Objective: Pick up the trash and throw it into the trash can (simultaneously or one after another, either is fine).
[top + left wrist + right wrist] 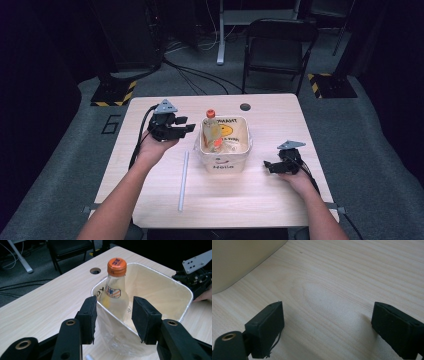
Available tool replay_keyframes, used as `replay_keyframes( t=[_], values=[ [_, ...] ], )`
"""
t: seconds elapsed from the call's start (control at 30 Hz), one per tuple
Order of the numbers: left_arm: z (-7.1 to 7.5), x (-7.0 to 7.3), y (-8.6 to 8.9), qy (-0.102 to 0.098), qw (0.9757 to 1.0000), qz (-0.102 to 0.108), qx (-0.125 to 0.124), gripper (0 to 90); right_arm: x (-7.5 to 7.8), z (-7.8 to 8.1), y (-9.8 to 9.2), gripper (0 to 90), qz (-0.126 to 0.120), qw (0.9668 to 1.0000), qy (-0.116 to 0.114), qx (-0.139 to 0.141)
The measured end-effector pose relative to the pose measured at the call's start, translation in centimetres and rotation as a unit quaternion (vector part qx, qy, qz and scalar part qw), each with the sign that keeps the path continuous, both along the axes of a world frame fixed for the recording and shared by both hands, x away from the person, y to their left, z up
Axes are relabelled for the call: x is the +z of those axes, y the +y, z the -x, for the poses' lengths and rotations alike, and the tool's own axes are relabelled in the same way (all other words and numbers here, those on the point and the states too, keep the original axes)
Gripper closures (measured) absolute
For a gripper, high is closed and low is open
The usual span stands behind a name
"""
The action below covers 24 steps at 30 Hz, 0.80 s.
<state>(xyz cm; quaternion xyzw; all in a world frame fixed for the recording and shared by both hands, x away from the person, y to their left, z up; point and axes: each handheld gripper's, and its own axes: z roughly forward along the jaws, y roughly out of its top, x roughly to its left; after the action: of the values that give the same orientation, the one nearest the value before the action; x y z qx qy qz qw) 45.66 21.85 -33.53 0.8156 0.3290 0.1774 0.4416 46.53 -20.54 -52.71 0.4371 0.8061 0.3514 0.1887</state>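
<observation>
A clear bottle (211,129) with an orange cap leans in the back left corner of a white tub (225,161) at the table's middle. In the left gripper view the bottle (115,293) stands just past the tub's near rim (150,333). My left gripper (189,128) hovers at the tub's left side, pointing at the bottle. Its jaws (114,305) stand apart on either side of the bottle's body and do not touch it. My right gripper (268,166) rests low on the table to the right of the tub, its jaws (327,315) wide apart over bare wood.
A thin white rod (183,181) lies on the table in front of the tub's left side. A round cable hole (245,106) sits near the far edge. Behind the table stands a black folding chair (277,47), with cables on the floor.
</observation>
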Motion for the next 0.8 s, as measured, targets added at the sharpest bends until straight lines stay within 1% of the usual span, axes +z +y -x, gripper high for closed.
replay_keyframes(
  t=[0.13,0.2,0.27,0.37,0.4,0.47,0.63,0.73,0.8],
  values=[
    [0.4,-0.5,0.5,0.001,0.9999,-0.01,0.002,55.4,0.0,0.0,0.0,10.3,-0.001,1.0,0.001,-0.002],
    [0.6,-1.0,0.8,0.004,0.9999,-0.011,0.004,55.5,0.0,0.0,0.0,10.3,0.0,1.0,0.0,-0.001],
    [0.9,-1.4,1.1,0.01,0.9999,-0.008,0.005,55.4,0.0,0.0,0.0,10.4,0.0,1.0,0.0,-0.001],
    [1.2,-2.1,1.5,0.013,0.9998,-0.015,0.005,55.0,0.0,0.0,-0.1,11.2,-0.001,1.0,0.0,0.0],
    [1.3,-2.3,1.6,0.014,0.9998,-0.013,0.006,54.9,0.0,0.0,-0.1,11.7,-0.001,1.0,-0.001,0.0],
    [1.5,-2.7,1.8,0.016,0.9997,-0.016,0.009,54.8,0.0,0.0,-0.1,11.9,-0.002,1.0,-0.001,0.0],
    [2.3,-3.3,2.6,0.016,0.9995,-0.023,0.017,54.9,0.0,0.0,-0.1,11.9,-0.002,1.0,-0.001,0.0],
    [2.7,-3.6,3.0,0.016,0.9994,-0.025,0.019,54.9,0.0,0.0,-0.1,12.0,-0.002,1.0,-0.001,0.001],
    [3.0,-3.7,3.4,0.018,0.9994,-0.022,0.021,54.8,0.0,0.0,-0.1,11.9,-0.002,1.0,-0.001,0.001]
  ],
)
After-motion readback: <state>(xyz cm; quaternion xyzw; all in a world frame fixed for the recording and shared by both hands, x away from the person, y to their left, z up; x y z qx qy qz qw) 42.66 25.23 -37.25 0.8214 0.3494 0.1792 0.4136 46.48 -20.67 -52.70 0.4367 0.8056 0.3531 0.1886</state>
